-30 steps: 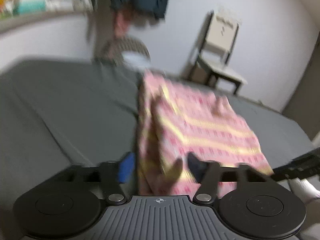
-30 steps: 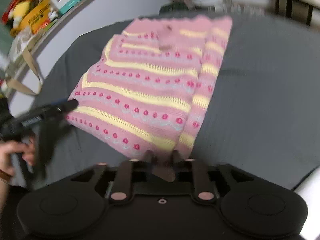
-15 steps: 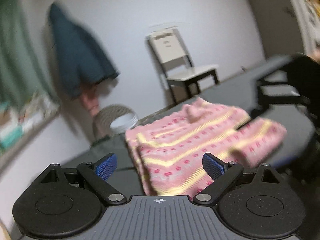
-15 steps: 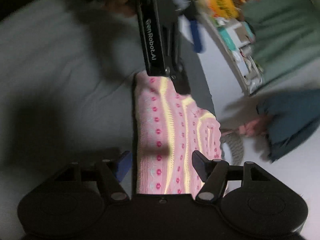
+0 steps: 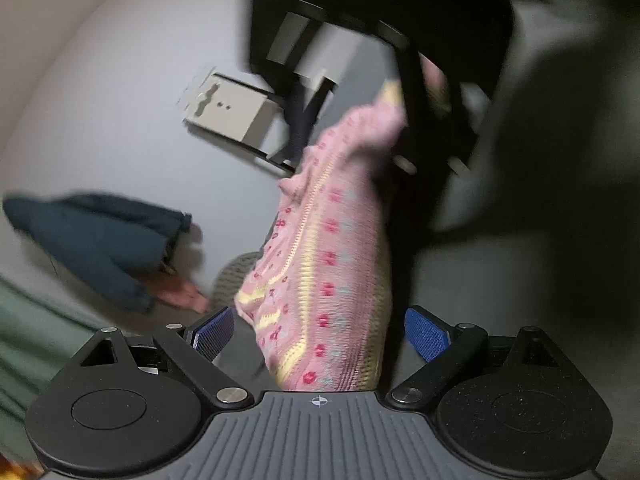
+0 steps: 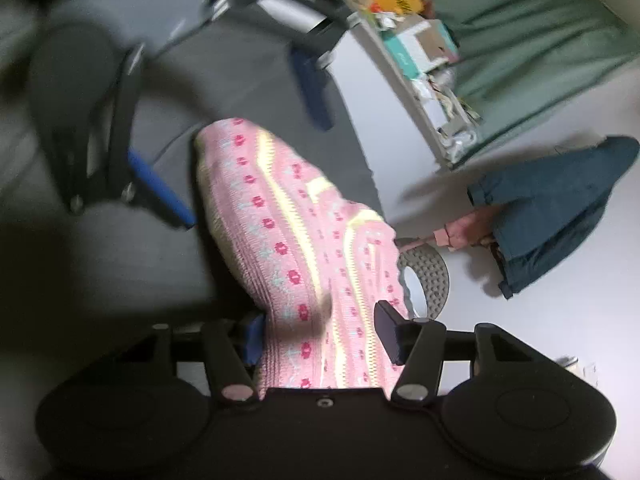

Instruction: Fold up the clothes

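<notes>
A pink knitted sweater (image 5: 332,264) with yellow stripes and red dots lies folded into a narrow bundle on the grey bed (image 6: 224,60). My left gripper (image 5: 318,334) is open, its blue pads wide apart on either side of one end of the bundle. At the opposite end the sweater (image 6: 288,216) runs between the fingers of my right gripper (image 6: 320,332), which is open with its pads close against the fabric. Each tool faces the other: the right tool's black frame (image 5: 380,8) fills the top of the left wrist view. Both views are blurred.
A pale chair (image 5: 228,116) stands by the white wall. A dark blue coat (image 6: 560,208) hangs there, with a round grey basket (image 6: 426,276) below it. A shelf of boxes (image 6: 416,48) and a green curtain (image 6: 540,32) run along the bed's side.
Both grippers let go of the sweater's edge and opened. Both have swung round and now straddle the bundle from opposite ends. The sweater is narrower than a second ago.
</notes>
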